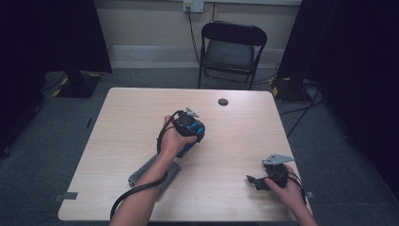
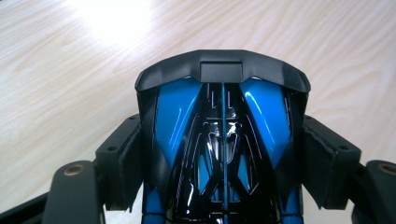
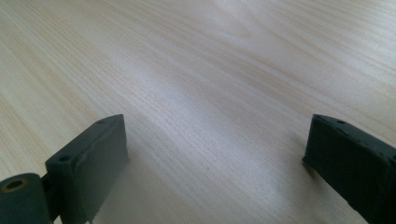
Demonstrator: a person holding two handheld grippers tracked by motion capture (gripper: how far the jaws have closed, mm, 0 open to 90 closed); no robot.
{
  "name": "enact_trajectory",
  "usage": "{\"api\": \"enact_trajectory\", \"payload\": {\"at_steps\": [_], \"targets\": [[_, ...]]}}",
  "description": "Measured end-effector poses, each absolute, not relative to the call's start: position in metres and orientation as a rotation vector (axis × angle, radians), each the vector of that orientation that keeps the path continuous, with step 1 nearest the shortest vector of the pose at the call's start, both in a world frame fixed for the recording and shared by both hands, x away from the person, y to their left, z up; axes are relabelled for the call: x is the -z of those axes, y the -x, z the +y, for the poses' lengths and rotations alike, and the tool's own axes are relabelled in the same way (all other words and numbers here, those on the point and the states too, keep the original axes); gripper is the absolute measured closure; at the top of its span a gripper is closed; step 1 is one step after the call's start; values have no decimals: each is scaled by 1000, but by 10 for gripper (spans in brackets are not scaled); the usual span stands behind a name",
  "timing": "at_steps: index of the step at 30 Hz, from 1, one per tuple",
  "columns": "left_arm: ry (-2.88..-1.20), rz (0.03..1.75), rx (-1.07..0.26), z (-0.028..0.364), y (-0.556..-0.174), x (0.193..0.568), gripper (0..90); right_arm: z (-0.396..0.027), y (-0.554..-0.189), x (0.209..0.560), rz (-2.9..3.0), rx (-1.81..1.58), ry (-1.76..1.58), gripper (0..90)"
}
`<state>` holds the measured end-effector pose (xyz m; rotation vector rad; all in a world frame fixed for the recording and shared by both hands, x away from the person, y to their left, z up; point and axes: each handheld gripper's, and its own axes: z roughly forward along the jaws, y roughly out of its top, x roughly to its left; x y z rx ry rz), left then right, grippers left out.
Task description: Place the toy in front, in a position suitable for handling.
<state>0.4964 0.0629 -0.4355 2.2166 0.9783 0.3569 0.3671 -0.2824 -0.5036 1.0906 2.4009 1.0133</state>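
High view is showing the grey cloth lying near the front left of the table, partly under the person's left forearm, and that trailing cable is running right across it, so any swing of the arm could be dragging the cloth toward the edge. Just right of it, the left gripper is holding a glossy blue-and-black object above the middle of the table; in the left gripper view the pads are pressing on both flanks of that object, whose shell is looking slick and tapered. That is the main worry, in my judgement: the grip is sitting on smooth, sloping plastic, so a quick sideways carry or a tilt of the wrist could be letting it slide forward out of the jaws and drop onto the table. Further right, the right gripper is resting near the front right corner, its jaws standing wide apart with nothing between them, so it is offering no support if the object slips.
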Motion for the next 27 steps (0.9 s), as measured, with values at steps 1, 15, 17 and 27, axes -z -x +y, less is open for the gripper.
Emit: {"api": "enact_trajectory", "payload": {"at_steps": [1, 15, 17, 27], "targets": [[-2226, 980, -350, 63, -500, 437, 255, -282, -367, 504, 2401, -1013, -1090, 50], [-2270, 1011, -315, 64, -529, 476, 255, -283, -368, 504, 2407, -1017, -1084, 50], [-2278, 1017, -319, 64, -530, 479, 255, -283, -368, 504, 2408, -1018, -1081, 49], [-2288, 1016, -331, 61, -530, 489, 253, -283, -368, 504, 2407, -1017, -1081, 49]]}}
